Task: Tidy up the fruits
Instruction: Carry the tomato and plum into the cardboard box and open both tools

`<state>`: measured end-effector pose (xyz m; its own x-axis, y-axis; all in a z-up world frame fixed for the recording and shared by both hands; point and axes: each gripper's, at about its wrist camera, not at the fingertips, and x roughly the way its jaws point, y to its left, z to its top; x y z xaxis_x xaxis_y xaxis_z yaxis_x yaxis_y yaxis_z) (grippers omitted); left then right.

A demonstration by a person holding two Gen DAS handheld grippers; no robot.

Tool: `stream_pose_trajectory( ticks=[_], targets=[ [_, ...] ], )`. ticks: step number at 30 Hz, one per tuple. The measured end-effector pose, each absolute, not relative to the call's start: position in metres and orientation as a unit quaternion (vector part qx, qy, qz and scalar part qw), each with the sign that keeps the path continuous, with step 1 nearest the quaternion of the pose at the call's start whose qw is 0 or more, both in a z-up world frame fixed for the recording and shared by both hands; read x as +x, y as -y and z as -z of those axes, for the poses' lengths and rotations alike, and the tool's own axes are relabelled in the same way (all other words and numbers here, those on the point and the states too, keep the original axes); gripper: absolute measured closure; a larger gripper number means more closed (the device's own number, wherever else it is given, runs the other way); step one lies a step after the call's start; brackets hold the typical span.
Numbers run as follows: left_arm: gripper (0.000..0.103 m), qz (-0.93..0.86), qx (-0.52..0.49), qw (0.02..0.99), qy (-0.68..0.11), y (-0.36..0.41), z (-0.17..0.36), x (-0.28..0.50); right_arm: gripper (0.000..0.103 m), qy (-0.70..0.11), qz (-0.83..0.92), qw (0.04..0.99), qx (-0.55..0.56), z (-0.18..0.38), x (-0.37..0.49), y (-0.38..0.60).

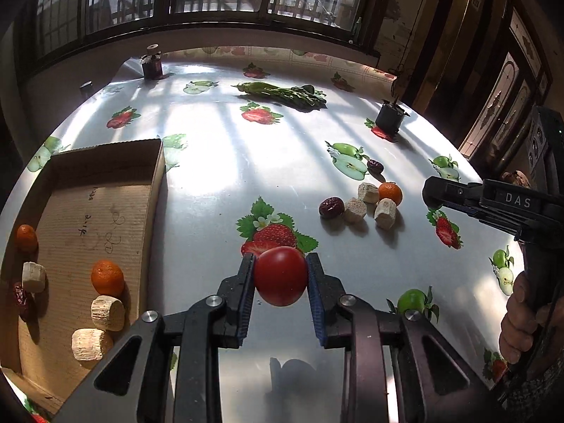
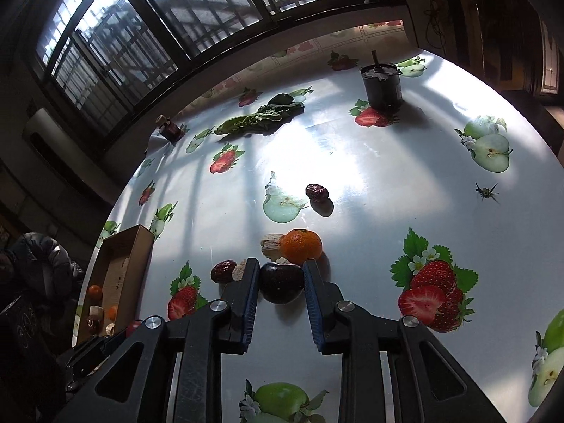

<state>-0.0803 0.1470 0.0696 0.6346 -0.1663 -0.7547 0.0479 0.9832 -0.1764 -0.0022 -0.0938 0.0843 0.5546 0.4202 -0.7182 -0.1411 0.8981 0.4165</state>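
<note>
Between the blue pads of our left gripper (image 1: 281, 275) we pinched a red tomato (image 1: 281, 276), lifted clear of the fruit-printed tablecloth (image 1: 218, 183). To its left lay the cardboard box (image 1: 105, 211), already holding two tangerines (image 1: 107, 277), pale cork-like chunks (image 1: 107, 312) and a red date (image 1: 20, 299). Our right gripper (image 2: 281, 282) was clamped on a dark round fruit (image 2: 281, 282), just in front of a loose tangerine (image 2: 302, 245), two dates (image 2: 223, 270) and more pale chunks (image 2: 270, 245). Farther off we saw leafy greens (image 2: 261, 117) and a dark pot (image 2: 382, 86).
</note>
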Motion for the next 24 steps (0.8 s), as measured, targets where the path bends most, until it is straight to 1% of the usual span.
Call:
stream_pose_trajectory(
  ticks=[6,10,17,24],
  targets=[
    [0.076,-0.032,-0.097,0.899,-0.427,-0.236,-0.074,-0.082,0.076,-0.448,-0.237,0.851,0.140,-0.098,-0.018,0.023],
    [0.076,-0.086,-0.079,0.896,-0.429,-0.278,-0.073,-0.079,0.075,-0.458,-0.287,0.834,0.113,-0.097,-0.023,-0.039],
    [0.076,-0.132,-0.079,0.885,-0.440,-0.319,-0.052,-0.082,0.075,-0.472,-0.339,0.811,0.075,-0.078,-0.016,-0.138],
    [0.075,-0.135,-0.092,0.882,-0.441,-0.333,-0.043,-0.075,0.075,-0.487,-0.335,0.806,0.021,-0.050,0.000,-0.199]
  ],
)
